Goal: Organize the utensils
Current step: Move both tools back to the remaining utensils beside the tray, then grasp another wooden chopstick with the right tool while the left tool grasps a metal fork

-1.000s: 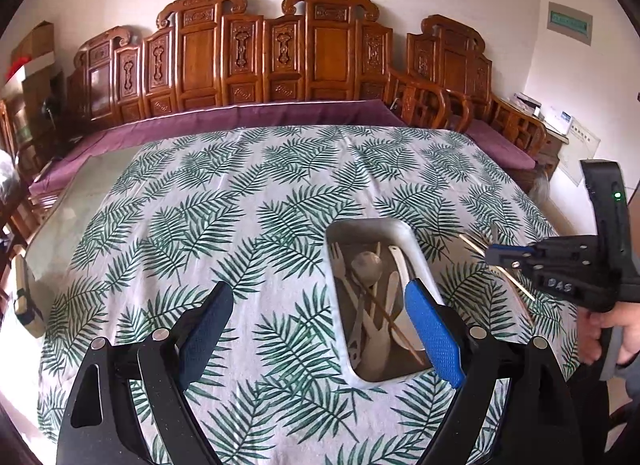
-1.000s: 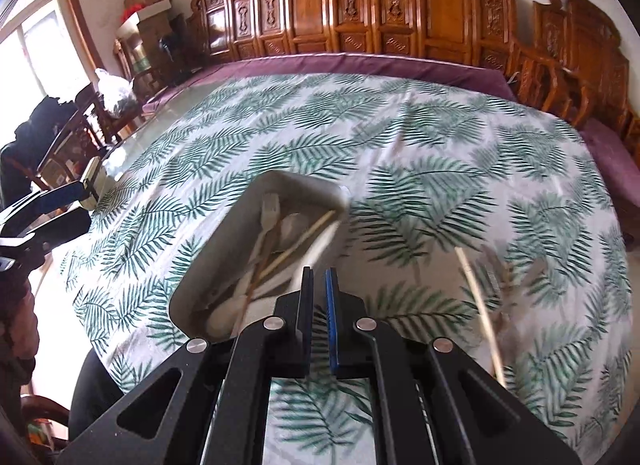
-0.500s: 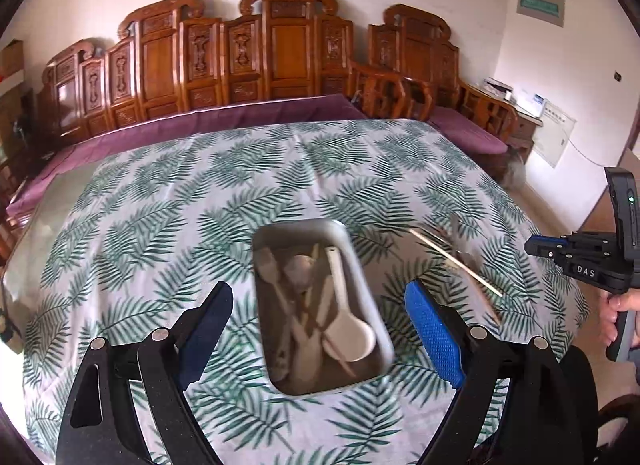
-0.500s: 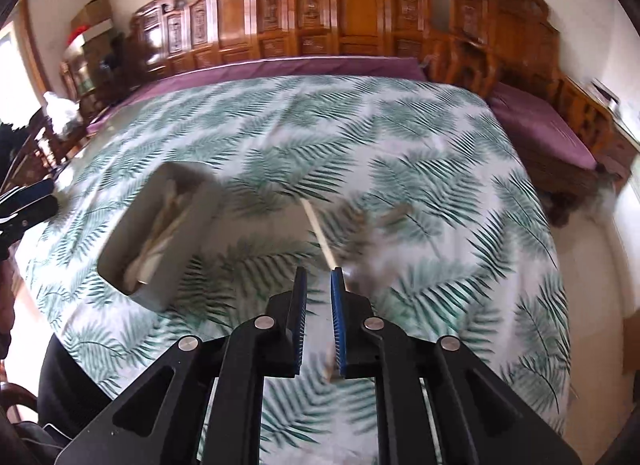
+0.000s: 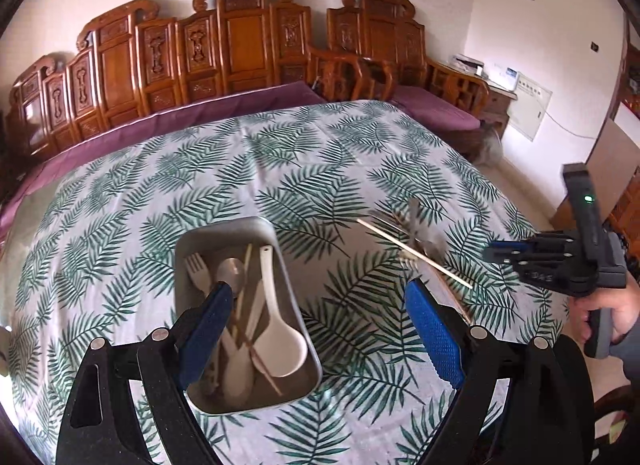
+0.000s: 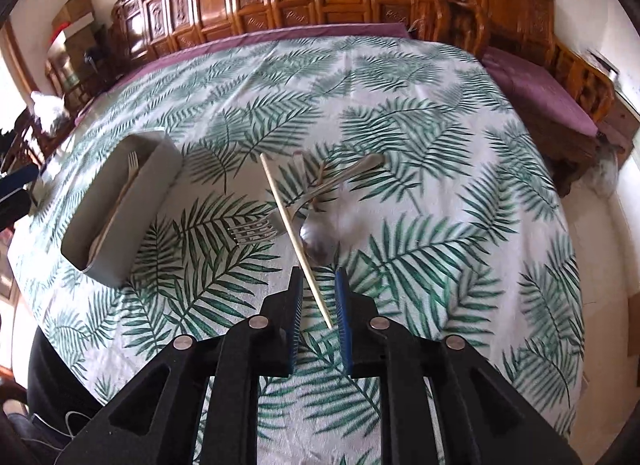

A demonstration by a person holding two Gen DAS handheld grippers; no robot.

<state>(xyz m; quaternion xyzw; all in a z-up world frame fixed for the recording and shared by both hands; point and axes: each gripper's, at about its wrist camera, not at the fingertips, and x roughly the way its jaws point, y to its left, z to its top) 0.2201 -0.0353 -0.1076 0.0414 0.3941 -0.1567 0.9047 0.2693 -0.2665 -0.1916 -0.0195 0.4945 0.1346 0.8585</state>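
The tray sat near the table's front edge and already held most of the utensils: a plastic fork, a metal spoon, a white ladle and sticks. Left on the cloth toward the table's right edge were a chopstick, a metal fork and a spoon, crossed in a small pile. The right gripper hovered over that pile, jaws narrowly parted around the chopstick's near end without visibly pinching it. The left gripper hung wide and empty, above the tray's right rim. By the look of it, roughly three pieces remained.
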